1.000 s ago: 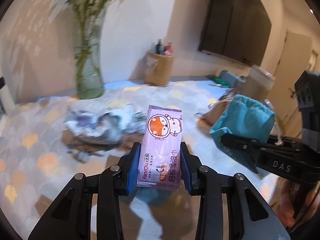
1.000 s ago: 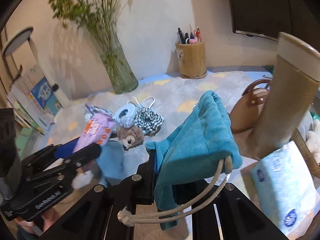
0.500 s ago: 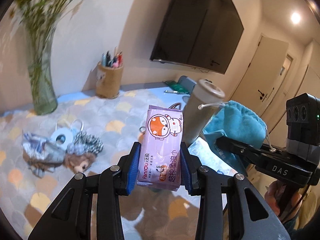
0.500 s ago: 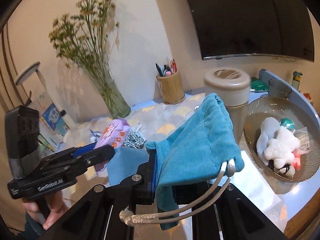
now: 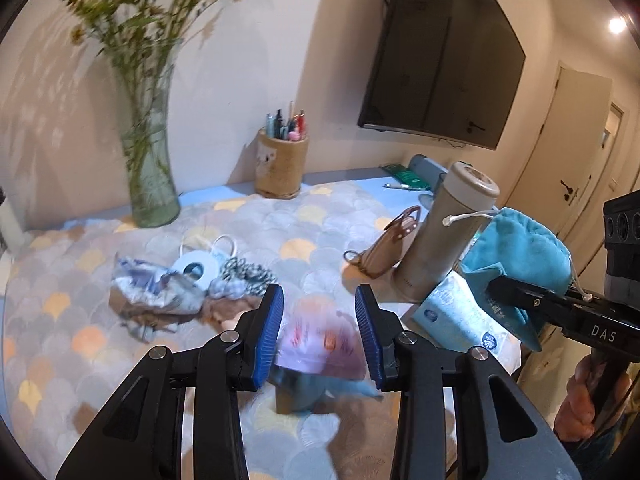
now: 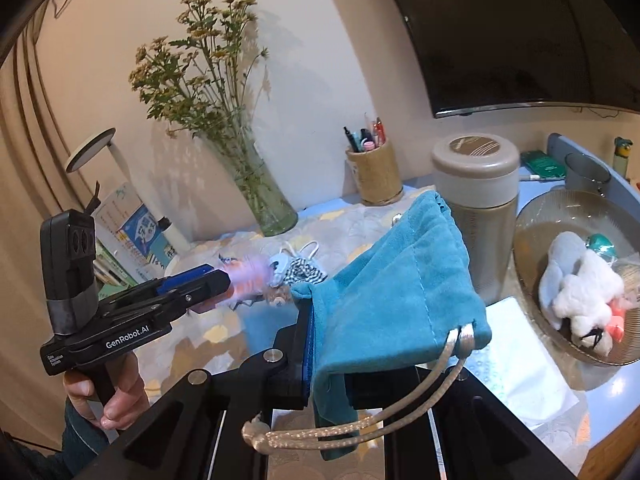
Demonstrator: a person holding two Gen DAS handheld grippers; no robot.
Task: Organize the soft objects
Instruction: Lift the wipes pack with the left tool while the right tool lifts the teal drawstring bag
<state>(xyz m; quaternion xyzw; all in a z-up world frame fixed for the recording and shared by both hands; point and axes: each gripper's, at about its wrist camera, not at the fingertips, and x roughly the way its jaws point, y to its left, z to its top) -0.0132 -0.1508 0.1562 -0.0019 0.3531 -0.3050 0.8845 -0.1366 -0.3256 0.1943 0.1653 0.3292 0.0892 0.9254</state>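
L gripper (image 5: 319,334), low centre of the left wrist view: blue pads (image 5: 269,332) spread apart, nothing pinched. The purple wipes pack (image 5: 320,338) shows blurred in the gap between them, touching neither pad; can't tell if it's resting on the patterned cloth (image 5: 80,344) or in the air. In the right wrist view the same pack (image 6: 250,276) is a pink-purple blur right at the L gripper's (image 6: 218,276) tips, mid-left of frame.

R gripper (image 6: 340,344), bottom centre of its own view, is clamped on the teal drawstring pouch (image 6: 396,292); pouch body bulges up and to the right, cord loop (image 6: 352,424) hangs below it. From the left wrist view the pouch (image 5: 520,256) sits at right edge, held up off the table.

Mid-left of left wrist view: heap of soft bits (image 5: 188,288) on the cloth – face mask, checked scrunchie, crumpled fabric. Tissue pack (image 5: 460,316) lies just beside the tan flask (image 5: 444,236), lower right. Glass bowl (image 6: 532,240), right edge of right wrist view, holds a white plush (image 6: 580,292).
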